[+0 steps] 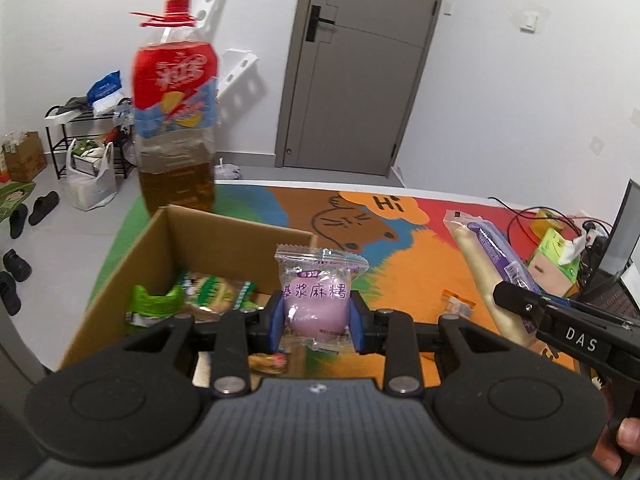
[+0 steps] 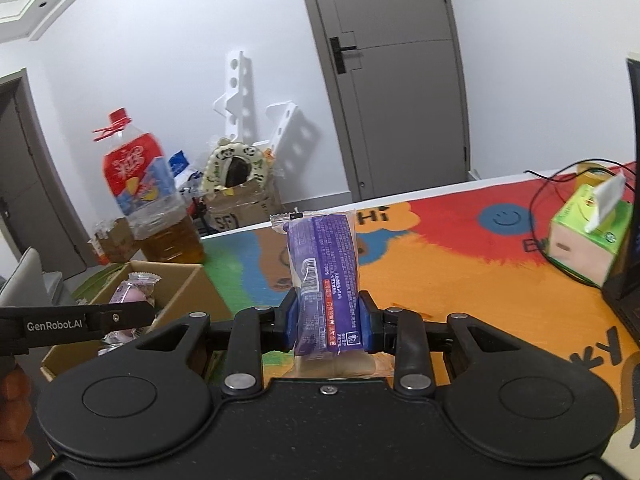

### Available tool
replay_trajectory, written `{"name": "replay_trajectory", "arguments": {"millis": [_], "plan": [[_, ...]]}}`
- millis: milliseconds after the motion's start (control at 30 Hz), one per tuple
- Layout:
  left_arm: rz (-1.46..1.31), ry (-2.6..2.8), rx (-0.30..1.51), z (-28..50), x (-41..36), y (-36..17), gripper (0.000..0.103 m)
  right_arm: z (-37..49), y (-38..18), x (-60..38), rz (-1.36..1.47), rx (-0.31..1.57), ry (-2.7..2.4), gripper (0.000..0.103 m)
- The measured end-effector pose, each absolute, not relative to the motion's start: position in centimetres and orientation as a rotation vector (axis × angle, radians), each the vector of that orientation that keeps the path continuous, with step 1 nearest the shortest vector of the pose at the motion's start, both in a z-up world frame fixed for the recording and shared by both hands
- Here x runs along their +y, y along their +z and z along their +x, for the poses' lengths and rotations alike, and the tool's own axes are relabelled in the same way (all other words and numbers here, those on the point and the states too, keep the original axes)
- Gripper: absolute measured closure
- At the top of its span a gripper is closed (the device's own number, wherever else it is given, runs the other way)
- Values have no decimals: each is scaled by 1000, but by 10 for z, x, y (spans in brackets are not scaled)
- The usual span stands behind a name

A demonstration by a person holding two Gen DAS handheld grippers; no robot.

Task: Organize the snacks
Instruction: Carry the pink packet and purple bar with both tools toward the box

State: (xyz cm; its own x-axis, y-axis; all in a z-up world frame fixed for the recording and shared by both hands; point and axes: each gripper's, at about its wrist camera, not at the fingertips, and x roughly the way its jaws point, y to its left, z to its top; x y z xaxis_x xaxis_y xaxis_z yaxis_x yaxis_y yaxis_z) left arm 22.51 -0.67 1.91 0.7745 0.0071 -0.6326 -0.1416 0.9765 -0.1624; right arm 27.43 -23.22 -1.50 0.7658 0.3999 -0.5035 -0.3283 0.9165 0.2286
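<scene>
Tabletop: covered by a bright cartoon mat; our work sits toward its left end, with a tissue box and cables near the right edge that we should stay away from.
Cardboard box: open-topped, at the left edge of the tabletop, in front of a big drink bottle; green-wrapped snacks already lie inside, so we judge it to be where the snacks go.
Long purple bread packet: clamped across its lower part by the right gripper, lifted clear of the mat, right of the box.
Advice for it: we should bring it over the box's near right wall and lay it lengthwise, since it looks soft and may sag or catch the rim.
Pink mochi packet: pinched between the pads of the left gripper, hanging at the box's right wall.
Advice for it: we lower it onto a bare patch of the floor before letting the jaws part.
Small wrapped sweet: still on the mat, right of the box.
</scene>
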Motion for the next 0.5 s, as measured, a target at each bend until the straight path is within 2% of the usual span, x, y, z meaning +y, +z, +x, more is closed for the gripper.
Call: {"name": "replay_trajectory", "arguments": {"millis": [500], "plan": [[-256,149,672,206,46,19,71,267,-9,-186,91,576,458,73]]}}
